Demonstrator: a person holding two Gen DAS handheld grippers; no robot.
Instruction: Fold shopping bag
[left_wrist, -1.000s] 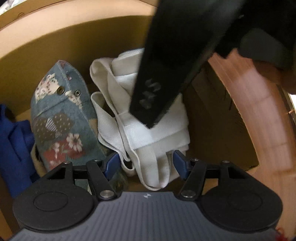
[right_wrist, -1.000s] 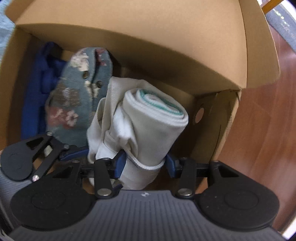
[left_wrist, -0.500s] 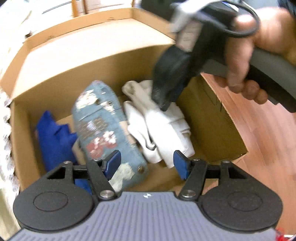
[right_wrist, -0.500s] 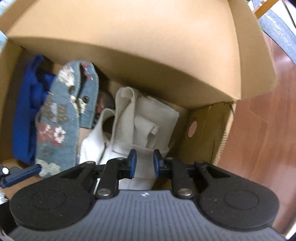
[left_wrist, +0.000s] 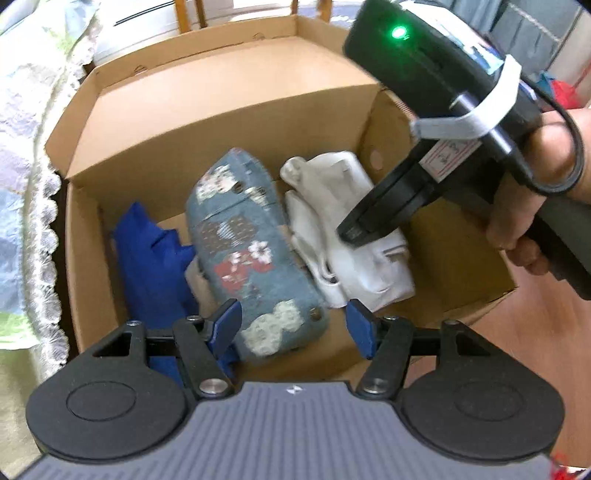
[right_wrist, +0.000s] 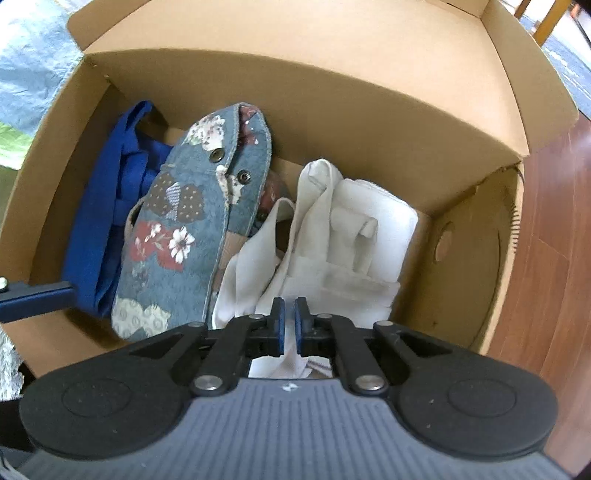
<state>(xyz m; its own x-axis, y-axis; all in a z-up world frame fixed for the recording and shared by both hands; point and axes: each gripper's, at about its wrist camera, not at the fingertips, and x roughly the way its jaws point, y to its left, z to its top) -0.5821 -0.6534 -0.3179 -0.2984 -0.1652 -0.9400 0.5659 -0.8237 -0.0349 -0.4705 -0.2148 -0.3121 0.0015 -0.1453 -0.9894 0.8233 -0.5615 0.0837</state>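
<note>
The folded white shopping bag (left_wrist: 351, 236) (right_wrist: 343, 251) lies in the right part of a cardboard box (left_wrist: 221, 122) (right_wrist: 295, 103), its handles loose on its left side. My left gripper (left_wrist: 293, 317) hangs open above the box's near edge with nothing between its fingers. My right gripper (right_wrist: 290, 321) is shut and empty, just above the white bag's near end. In the left wrist view the right gripper (left_wrist: 354, 232) points down at the bag, held by a hand (left_wrist: 546, 177). One left fingertip (right_wrist: 37, 295) shows at the left edge of the right wrist view.
A blue floral bag (left_wrist: 251, 251) (right_wrist: 192, 221) lies in the box's middle and a plain blue bag (left_wrist: 151, 254) (right_wrist: 107, 221) at its left. Wooden floor (left_wrist: 535, 332) lies right of the box. A lace-edged cloth (left_wrist: 33, 184) hangs at the left.
The right gripper let go of the rolled white bag, which now lies in the box, and shut its jaws. Both grippers rose and drew back from the box.
</note>
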